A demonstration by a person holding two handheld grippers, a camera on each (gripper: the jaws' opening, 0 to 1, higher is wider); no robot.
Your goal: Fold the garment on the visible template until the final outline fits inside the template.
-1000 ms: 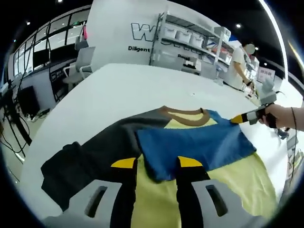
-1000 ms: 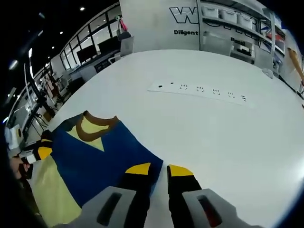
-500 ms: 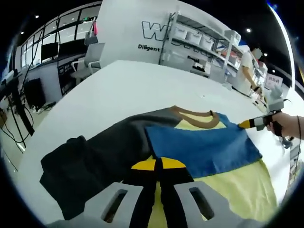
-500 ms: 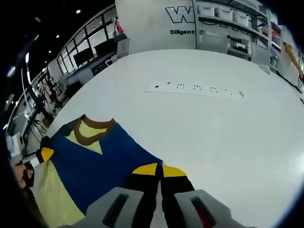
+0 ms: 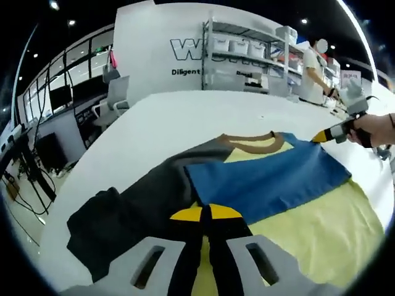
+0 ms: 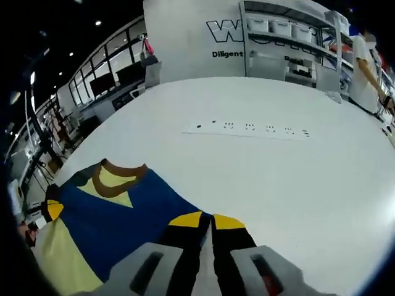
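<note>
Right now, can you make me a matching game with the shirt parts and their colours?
Things:
1. collar
2. folded flap
3. sleeve
4. shirt body

Colours:
A. dark grey
B. yellow
C. brown
D. blue

Pairs: 1-C, 2-D, 3-A, 4-B
</note>
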